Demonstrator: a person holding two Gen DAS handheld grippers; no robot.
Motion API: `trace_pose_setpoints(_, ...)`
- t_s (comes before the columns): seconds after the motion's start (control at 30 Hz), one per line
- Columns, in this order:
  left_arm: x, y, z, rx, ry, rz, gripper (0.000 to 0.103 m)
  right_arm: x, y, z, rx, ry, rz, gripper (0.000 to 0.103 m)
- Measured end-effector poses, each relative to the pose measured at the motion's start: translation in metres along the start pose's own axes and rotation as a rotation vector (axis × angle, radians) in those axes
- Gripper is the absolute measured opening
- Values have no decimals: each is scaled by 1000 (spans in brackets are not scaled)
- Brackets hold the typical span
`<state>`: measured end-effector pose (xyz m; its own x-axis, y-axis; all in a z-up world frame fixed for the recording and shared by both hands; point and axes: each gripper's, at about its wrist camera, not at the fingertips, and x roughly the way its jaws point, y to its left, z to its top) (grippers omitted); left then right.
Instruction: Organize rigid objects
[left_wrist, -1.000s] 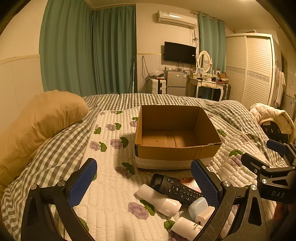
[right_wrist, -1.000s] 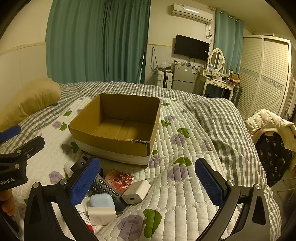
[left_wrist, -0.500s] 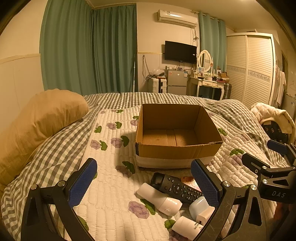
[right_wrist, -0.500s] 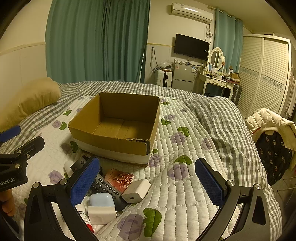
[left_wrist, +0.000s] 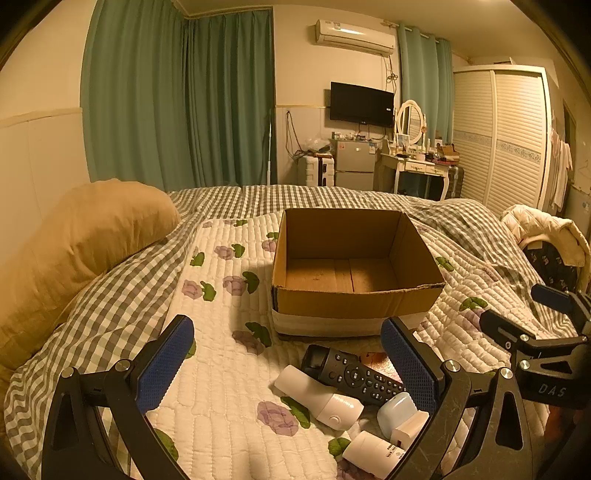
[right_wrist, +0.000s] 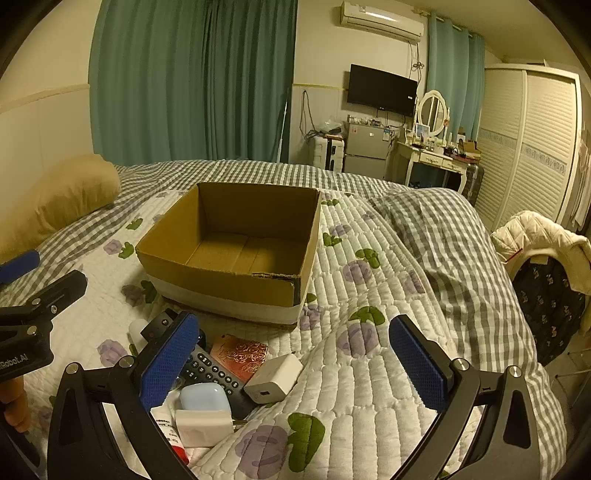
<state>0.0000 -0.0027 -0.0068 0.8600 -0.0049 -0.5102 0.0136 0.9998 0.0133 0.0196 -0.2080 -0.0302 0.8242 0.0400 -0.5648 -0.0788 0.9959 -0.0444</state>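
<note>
**Empty box, clutter waiting on the bed**

Bedroom light is dim and yellow, and a quilted floral cover (left_wrist: 221, 373) is spread over the bed. On it, the cardboard box (left_wrist: 354, 302) is seen standing open and empty. Just in front of it a small heap is gathered: a black remote (left_wrist: 351, 373), a white bottle (left_wrist: 317, 397) lying on its side, a pale blue case (right_wrist: 205, 397), a white charger (right_wrist: 273, 378) and a red patterned card (right_wrist: 240, 354).

The left gripper (left_wrist: 288, 363) is held wide open over the quilt, nothing between its pads. The right gripper (right_wrist: 295, 363) is likewise spread wide and empty.

All pieces are judged light and stiff. The remote is best taken across its narrow width, near the middle. The bottle looks smooth, possibly slippery, and is likely to roll unless pinched across its body.
</note>
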Motion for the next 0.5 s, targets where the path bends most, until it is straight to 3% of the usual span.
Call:
trace_pose_setpoints(0.33,6,-2,23,-5,-17,27,103,7,2,8,-34,23,51,103)
trace_pose_setpoints(0.4,17,1,23,-2,19,68,103,15,2,14,-54,42,71,103)
trace_pose_setpoints(0.5,43,10,12,-14,134,106,103,35,9,21,-116,95,107,103)
